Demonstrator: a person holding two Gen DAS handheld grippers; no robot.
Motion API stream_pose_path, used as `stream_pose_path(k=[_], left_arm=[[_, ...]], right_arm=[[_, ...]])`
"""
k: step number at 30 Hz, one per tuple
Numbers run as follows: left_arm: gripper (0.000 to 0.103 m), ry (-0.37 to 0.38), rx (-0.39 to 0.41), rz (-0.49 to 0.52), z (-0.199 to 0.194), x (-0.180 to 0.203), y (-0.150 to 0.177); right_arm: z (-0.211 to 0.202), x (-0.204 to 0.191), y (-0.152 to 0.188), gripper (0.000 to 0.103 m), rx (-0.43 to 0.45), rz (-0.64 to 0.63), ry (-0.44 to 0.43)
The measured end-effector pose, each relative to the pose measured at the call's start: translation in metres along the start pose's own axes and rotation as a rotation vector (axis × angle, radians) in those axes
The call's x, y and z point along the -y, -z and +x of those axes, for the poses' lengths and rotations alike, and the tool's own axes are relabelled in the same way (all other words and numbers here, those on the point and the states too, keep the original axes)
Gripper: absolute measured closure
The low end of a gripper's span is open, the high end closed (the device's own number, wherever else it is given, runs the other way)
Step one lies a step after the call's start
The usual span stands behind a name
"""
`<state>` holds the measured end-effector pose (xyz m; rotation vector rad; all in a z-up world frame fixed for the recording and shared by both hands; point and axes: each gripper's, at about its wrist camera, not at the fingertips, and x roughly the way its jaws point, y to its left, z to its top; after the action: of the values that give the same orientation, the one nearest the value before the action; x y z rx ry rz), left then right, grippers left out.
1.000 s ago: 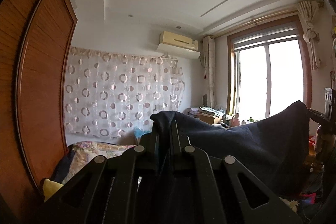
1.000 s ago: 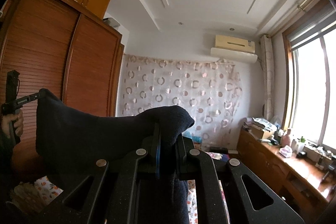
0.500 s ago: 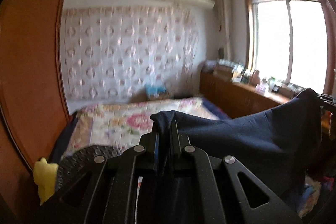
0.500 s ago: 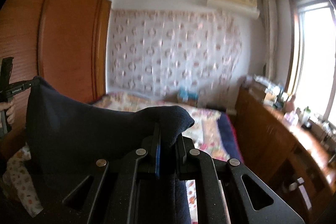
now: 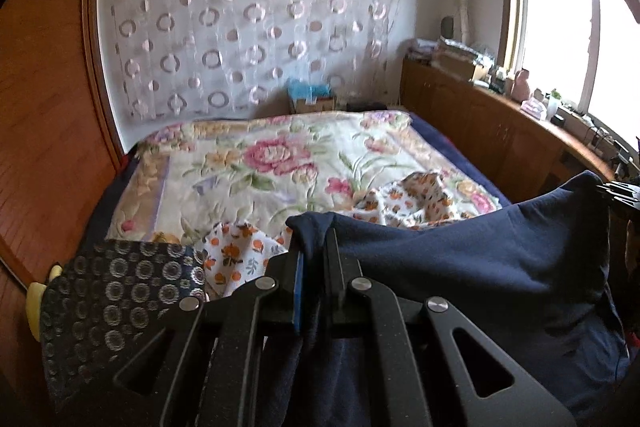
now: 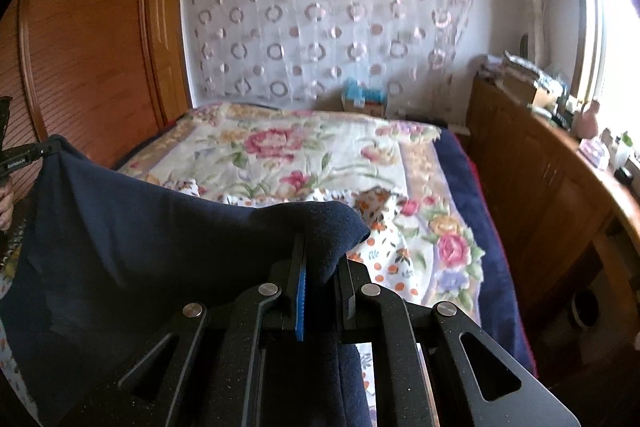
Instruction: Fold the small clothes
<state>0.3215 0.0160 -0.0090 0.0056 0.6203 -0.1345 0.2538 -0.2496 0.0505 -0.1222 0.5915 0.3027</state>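
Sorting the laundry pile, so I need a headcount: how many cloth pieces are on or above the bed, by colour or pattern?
Plain navy garment, held up between the left gripper and the right gripper: 1
White cloth with orange flowers, lying crumpled on the bedspread; one piece or several, I cannot tell: at least 1
Dark cloth with ring pattern: 1
Total: at least 3

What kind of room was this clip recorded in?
A home bedroom, most likely: a bed with a floral quilt, a wooden wardrobe beside it, and a low cabinet under the window.
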Motion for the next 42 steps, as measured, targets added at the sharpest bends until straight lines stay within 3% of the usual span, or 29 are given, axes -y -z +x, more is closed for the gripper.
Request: stream_pose_path(k=[5, 7, 9, 11, 12, 15, 21, 29, 36, 42], left_arm=[[0.091, 0.020, -0.079, -0.007, 0.023, -0.002, 0.005], [0.083, 0.018, -0.085, -0.003, 0.021, 0.000, 0.007], [0.061, 0.013, -0.075, 0.016, 0.011, 0.006, 0.012], [0.052, 0.040, -0.077, 0.020, 0.005, 0.009, 0.017], [0.041, 0.053, -0.082, 0.022, 0.002, 0.009, 0.020], [0.027, 0.073, -0.087, 0.033, -0.015, 0.018, 0.036], [0.026, 0.066, -0.116, 0.019, -0.036, 0.026, 0.074], [0.026, 0.076, -0.174, 0.027, -0.037, 0.042, 0.107], [0.026, 0.089, -0.207, 0.019, -0.040, 0.049, 0.124], [0.026, 0.066, -0.254, 0.011, -0.036, 0.051, 0.140]], right_arm=[[0.023, 0.011, 0.006, 0.093, -0.073, 0.021, -0.016], [0.028, 0.011, 0.002, 0.083, -0.107, 0.019, -0.016], [0.024, 0.010, 0.000, 0.072, -0.113, 0.011, 0.031], [0.014, 0.011, 0.002, 0.055, -0.113, 0.018, 0.029], [0.006, 0.010, 0.002, 0.053, -0.110, 0.020, 0.021], [-0.022, 0.006, 0.009, 0.051, -0.101, 0.026, 0.025], [-0.083, 0.001, 0.043, 0.050, -0.114, 0.072, 0.011], [-0.116, 0.000, 0.094, 0.050, -0.202, 0.171, 0.003], [-0.112, -0.002, 0.092, 0.050, -0.259, 0.211, -0.042], [-0.096, 0.002, 0.077, 0.050, -0.233, 0.216, -0.026]])
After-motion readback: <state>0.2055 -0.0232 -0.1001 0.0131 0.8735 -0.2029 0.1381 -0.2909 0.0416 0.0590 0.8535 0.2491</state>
